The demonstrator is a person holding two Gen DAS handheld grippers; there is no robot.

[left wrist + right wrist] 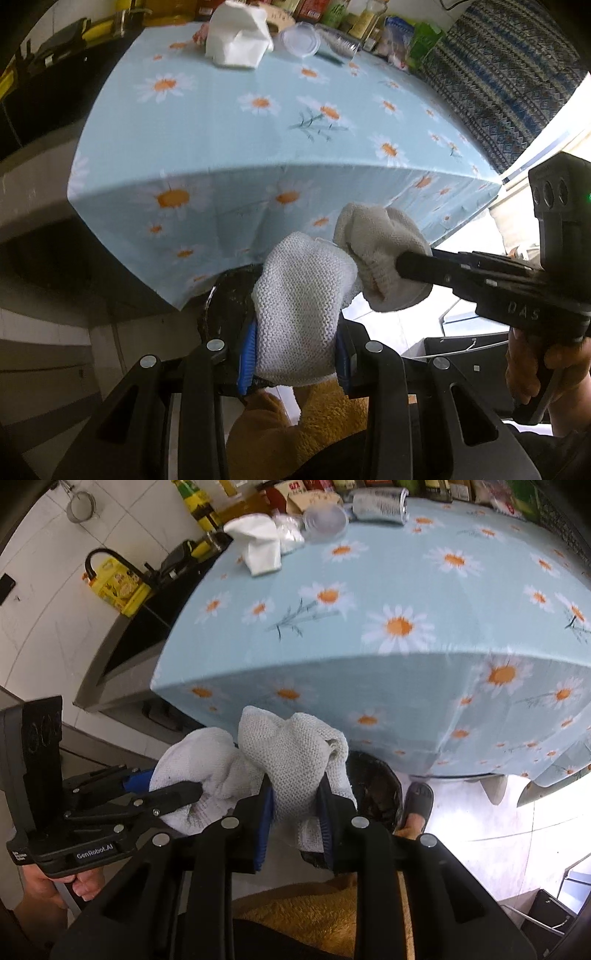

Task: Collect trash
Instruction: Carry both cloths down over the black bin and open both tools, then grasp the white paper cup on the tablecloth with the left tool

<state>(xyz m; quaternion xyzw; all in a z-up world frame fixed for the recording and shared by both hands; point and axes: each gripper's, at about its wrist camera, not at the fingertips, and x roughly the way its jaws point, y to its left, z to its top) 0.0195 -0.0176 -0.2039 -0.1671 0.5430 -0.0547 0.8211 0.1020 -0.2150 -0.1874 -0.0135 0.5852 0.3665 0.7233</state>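
Our left gripper (295, 354) is clamped on a white knitted cloth (301, 314), its blue pads (247, 354) pressing the bundle from both sides. Just to the right, our right gripper (293, 816) is pinched on a second knitted cloth (291, 764), cream and bunched, which rises between its fingers. The two bundles sit touching, side by side, in front of the table's near edge and below the level of its top. Under them we see the dark rim of a bin lined with a black bag (376, 786). Further back stands the table with its daisy tablecloth (229, 129), bare in the middle. At its far end lie crumpled white paper (236, 40) and, right of it, a clear plastic lid (300, 38). At the far right, our foot in a slipper (417, 805) stands on the floor.
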